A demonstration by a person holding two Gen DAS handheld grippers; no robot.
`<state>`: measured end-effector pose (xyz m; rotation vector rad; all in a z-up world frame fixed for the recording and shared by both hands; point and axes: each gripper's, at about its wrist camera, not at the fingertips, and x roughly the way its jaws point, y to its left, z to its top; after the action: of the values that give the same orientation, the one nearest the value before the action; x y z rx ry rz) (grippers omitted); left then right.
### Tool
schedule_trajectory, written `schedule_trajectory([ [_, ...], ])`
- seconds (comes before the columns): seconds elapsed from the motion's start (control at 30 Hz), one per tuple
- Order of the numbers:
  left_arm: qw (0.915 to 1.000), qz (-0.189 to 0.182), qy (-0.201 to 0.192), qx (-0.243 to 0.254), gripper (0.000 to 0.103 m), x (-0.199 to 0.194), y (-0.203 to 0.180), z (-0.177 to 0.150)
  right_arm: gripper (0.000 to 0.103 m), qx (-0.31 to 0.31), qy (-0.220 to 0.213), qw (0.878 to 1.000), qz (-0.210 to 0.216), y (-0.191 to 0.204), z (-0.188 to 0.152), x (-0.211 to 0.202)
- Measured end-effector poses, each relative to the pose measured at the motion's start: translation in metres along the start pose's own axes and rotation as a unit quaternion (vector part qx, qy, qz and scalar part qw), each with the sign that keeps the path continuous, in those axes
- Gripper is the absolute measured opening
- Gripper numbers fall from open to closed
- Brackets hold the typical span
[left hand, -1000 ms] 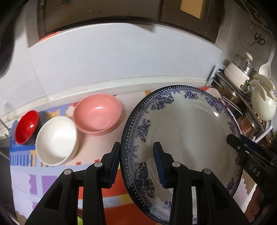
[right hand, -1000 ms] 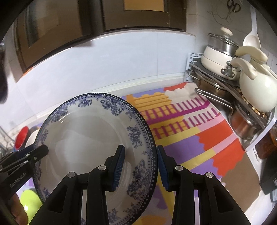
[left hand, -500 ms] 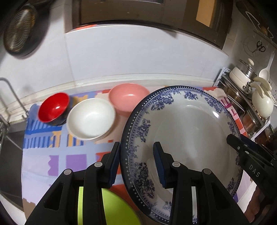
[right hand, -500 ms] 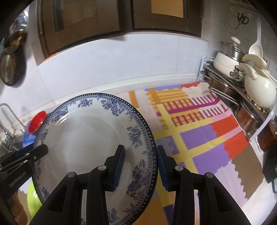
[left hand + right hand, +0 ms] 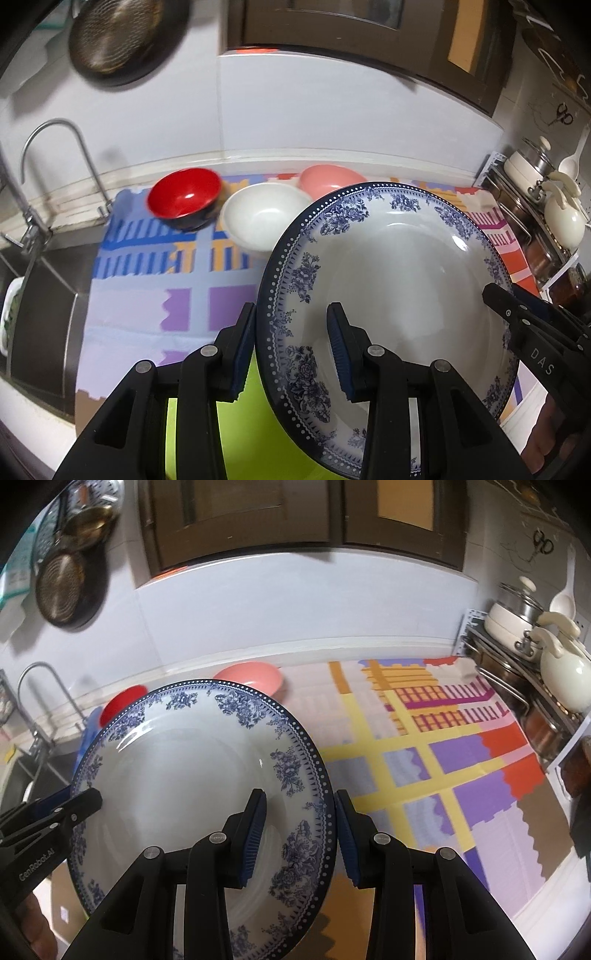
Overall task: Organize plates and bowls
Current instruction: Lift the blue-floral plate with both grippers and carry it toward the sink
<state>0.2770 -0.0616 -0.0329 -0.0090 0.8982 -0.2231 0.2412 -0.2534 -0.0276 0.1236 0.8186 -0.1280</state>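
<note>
- left gripper [image 5: 291, 347] and right gripper [image 5: 299, 830] each clamp a rim of the round blue-and-white floral porcelain plate [image 5: 391, 295]; held tilted above the worktop, not yet set down
- glossy red bowl [image 5: 183, 197], white bowl [image 5: 264, 218], pink bowl [image 5: 327, 177] sit in a row along the worktop's back edge; unstacked
- lime-green plate [image 5: 229, 435] lies below; likely the stacking target

Plate [image 5: 391, 280]: white centre, blue floral rim, dotted navy edge. Bowls, upper centre of left wrist view: red [image 5: 183, 195], white [image 5: 264, 214], pink [image 5: 327, 177]. Mat [image 5: 443, 753]: multicoloured patchwork. Green item [image 5: 236, 435], bottom centre.
</note>
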Motion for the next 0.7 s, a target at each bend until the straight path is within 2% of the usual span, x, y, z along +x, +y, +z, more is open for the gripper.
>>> schedule_trajectory([
  [0.47,0.9984,0.037,0.016,-0.038,0.038,-0.014,0.072,-0.037,0.039,-0.037,0.016,0.998,0.037,0.069,-0.030,0.007],
  [0.7,0.9960,0.055,0.045,-0.054,0.038,-0.008,0.096,-0.059,0.039,-0.058,0.046,0.996,0.048,0.095,-0.049,0.018],
])
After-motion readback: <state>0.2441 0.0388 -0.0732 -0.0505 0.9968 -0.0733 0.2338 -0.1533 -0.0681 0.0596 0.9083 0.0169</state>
